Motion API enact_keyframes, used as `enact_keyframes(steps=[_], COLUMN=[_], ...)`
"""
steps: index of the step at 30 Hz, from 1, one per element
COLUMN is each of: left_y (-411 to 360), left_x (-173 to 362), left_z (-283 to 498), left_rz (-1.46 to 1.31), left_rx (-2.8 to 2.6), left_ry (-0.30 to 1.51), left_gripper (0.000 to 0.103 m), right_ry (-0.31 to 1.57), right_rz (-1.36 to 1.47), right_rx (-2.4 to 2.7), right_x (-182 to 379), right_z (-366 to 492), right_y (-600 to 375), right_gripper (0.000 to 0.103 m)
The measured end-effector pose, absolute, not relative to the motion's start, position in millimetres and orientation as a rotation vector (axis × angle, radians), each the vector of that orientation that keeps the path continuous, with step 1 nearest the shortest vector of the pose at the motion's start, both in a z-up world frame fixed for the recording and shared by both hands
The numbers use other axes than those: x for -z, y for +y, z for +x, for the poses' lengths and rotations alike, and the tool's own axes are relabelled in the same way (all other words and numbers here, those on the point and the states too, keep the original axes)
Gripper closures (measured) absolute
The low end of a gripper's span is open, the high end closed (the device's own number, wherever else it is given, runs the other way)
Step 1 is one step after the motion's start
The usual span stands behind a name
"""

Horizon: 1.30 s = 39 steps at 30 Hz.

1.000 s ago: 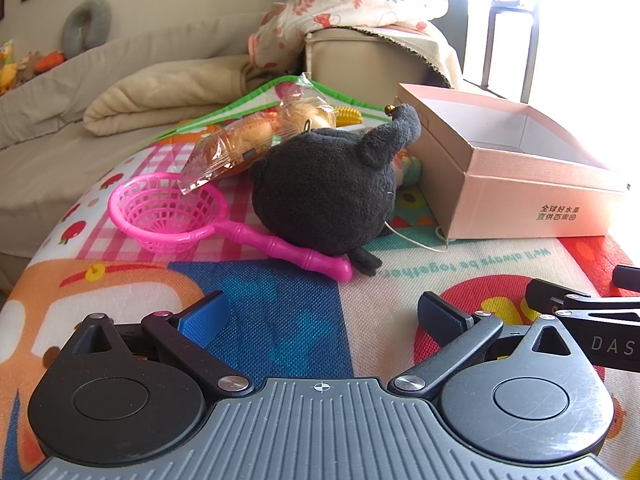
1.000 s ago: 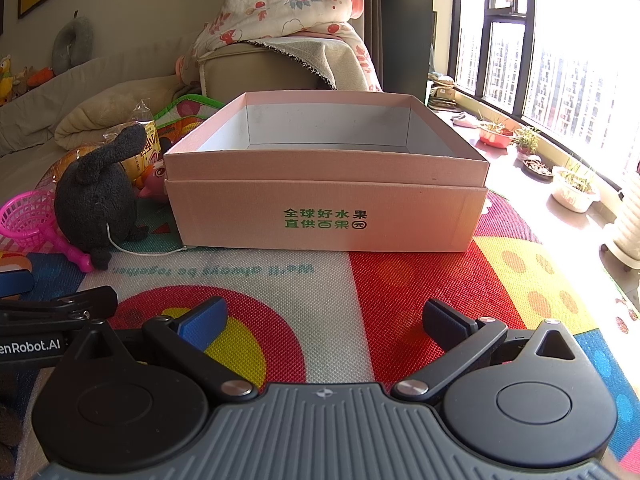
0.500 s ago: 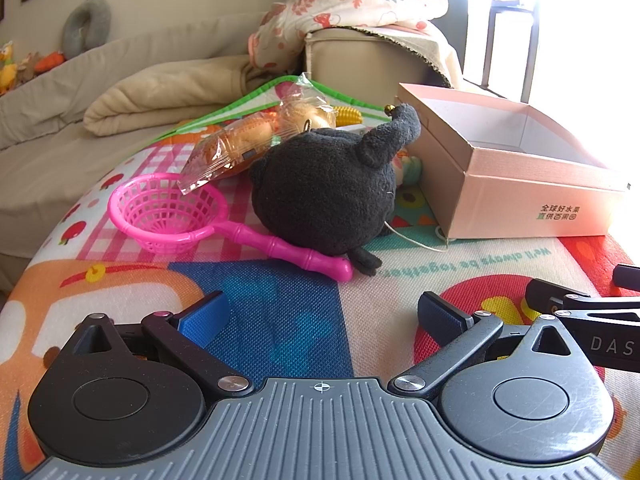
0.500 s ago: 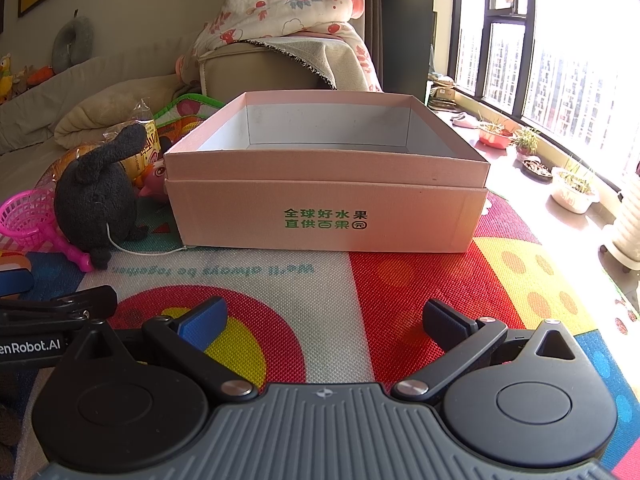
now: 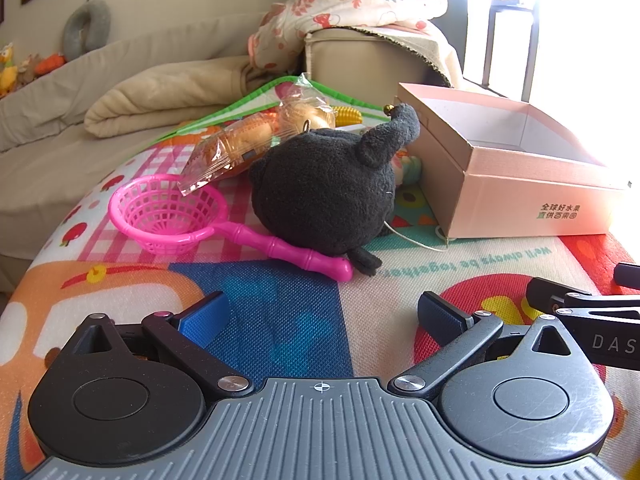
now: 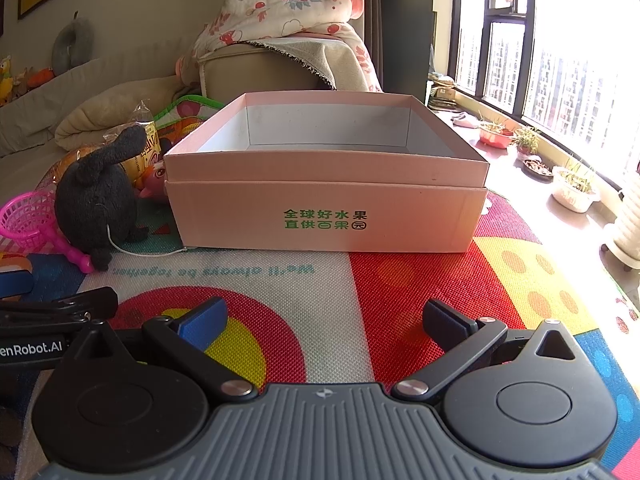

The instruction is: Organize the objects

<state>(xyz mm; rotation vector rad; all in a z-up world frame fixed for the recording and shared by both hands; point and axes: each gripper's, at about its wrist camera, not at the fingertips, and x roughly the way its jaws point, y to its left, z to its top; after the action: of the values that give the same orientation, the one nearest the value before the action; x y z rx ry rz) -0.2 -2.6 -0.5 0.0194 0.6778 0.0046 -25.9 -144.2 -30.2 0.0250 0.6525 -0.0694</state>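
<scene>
A dark plush toy [image 5: 324, 190] sits on the colourful mat, left of an open pink cardboard box [image 5: 516, 184]. A pink toy strainer [image 5: 168, 210] lies left of the plush, its handle under it. A clear bag of snacks [image 5: 248, 140] leans behind them. In the right wrist view the box [image 6: 324, 204] is straight ahead, with nothing visible inside, and the plush [image 6: 98, 200] is at its left. My left gripper [image 5: 320, 314] is open and empty, short of the plush. My right gripper [image 6: 324, 320] is open and empty, short of the box.
A beige sofa with a folded blanket [image 5: 160, 96] and a floral quilt [image 5: 352, 4] stands behind the mat. A small pink toy [image 6: 154, 180] lies between plush and box. Potted plants [image 6: 572, 192] line the window sill at the right.
</scene>
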Motion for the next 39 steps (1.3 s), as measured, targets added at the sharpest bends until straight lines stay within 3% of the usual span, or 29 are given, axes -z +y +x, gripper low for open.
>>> enact_keyframes(steps=[22, 28, 34, 39], left_y=[-2, 3, 11, 12], left_x=[0, -4, -35, -54], left_z=[0, -3, -11, 26], left_rz=[0.013, 0.001, 0.014, -0.003], left_rx=[-0.001, 0.030, 0.064, 0.088], left_ry=[0.679, 0.676, 0.564, 0.586], left_gripper=[0.000, 0.000, 0.000, 0.000], right_ry=[0.654, 0.760, 0.787, 0.785], right_rz=[0.030, 0.020, 0.012, 0.016], right_rx=[0.067, 0.014, 0.009, 0.028], right_x=[29, 21, 20, 21], right_z=[-28, -15, -14, -15], right_y=[-145, -150, -147, -146], right_gripper=[0.000, 0.000, 0.000, 0.000])
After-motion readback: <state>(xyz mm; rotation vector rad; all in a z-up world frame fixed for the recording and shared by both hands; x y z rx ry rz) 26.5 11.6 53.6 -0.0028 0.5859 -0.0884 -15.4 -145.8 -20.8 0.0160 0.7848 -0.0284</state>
